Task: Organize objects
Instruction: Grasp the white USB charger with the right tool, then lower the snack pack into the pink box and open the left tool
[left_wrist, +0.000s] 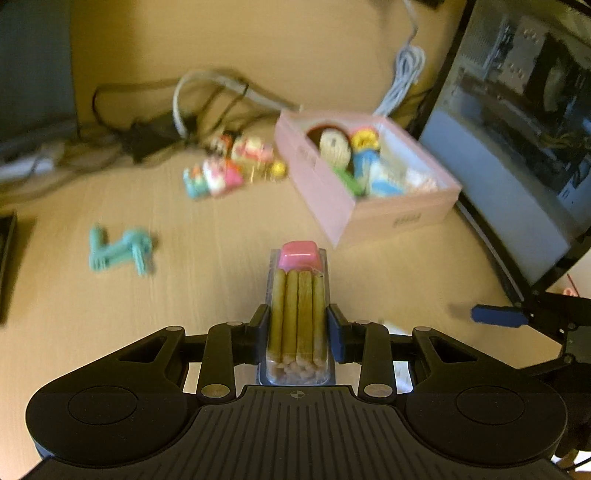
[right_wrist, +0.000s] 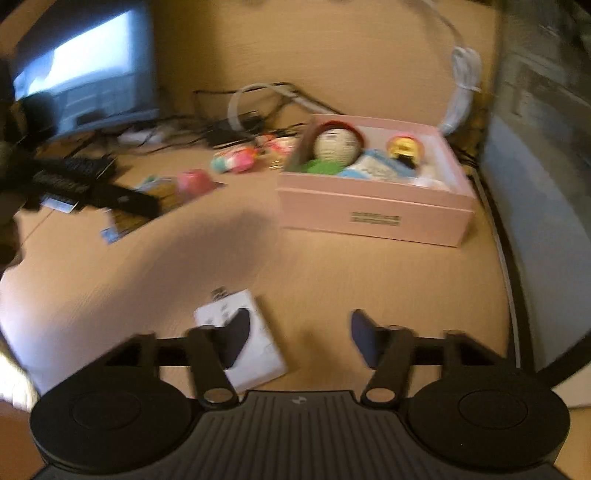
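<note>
Writing on box: a dark printed label is seen on the near wall of the pink box (right_wrist: 373, 206), and another on its side wall; both are too blurred to be read.
Writing on card: small dark marks are seen on the white card (right_wrist: 255, 339); none can be read.
Left gripper (left_wrist: 297, 325): its jaws are closed on a clear pack of sticks (left_wrist: 297, 314), which is held lengthwise above the worktop (left_wrist: 221, 266), its pink cap (left_wrist: 298, 254) pointing away.
Right gripper (right_wrist: 295, 339): its jaws are held apart with nothing between them, above the worktop; the left jaw is seen over the white card.
Box contents: a knitted doll (right_wrist: 334, 147) and other soft toys are seen inside.
Loose things: a teal toy (left_wrist: 122, 251) and a cluster of small figures (left_wrist: 229, 166) lie left of the box.
Edges: a monitor (left_wrist: 517, 129) stands close along the box's right side; cables (left_wrist: 166, 122) are tangled behind.
Open room: bare worktop is seen between the held pack and the box.
</note>
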